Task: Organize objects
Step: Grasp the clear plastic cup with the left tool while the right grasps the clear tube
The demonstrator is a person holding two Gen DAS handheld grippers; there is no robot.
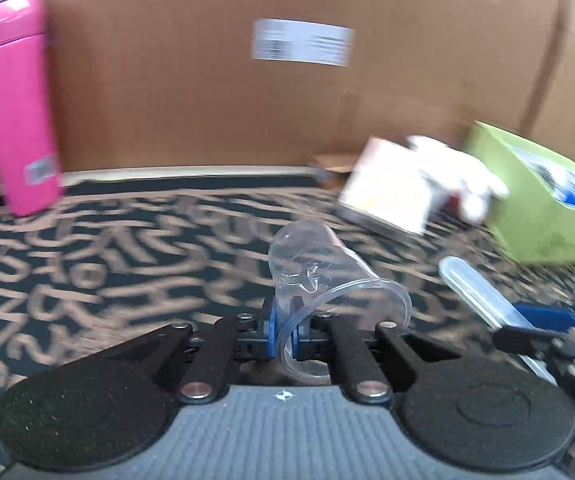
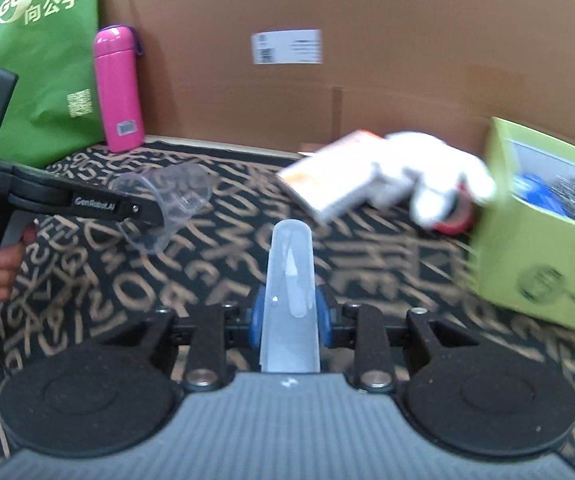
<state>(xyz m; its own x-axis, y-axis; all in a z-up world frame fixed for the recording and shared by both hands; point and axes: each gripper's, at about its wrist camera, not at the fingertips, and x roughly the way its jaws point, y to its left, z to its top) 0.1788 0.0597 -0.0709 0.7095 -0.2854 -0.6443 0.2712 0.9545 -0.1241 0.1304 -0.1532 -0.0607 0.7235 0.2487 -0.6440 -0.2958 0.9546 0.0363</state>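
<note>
- Above the patterned cloth [image 2: 215, 280], the left gripper [image 1: 283, 334] pinches a clear cup [image 1: 311, 268] by its rim.
- The right gripper [image 2: 290, 320] clamps a frosted tube [image 2: 290, 280].
- Probably carry both level to the green box [image 2: 535, 256] at the cloth's right edge; squeeze the cup gently.

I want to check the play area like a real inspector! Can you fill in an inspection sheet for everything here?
Surface: dark patterned cloth with tan lettering.
Job's things: clear plastic cup; frosted plastic tube; open green box holding blurred items.
Clutter: white box, white cloth, red item partly hidden under it.
Grippers: left gripper jaws shut on the cup's rim; right gripper jaws shut on the tube.
Cables: nothing seen.
Surroundings: cardboard wall, pink bottle, green bag.
</note>
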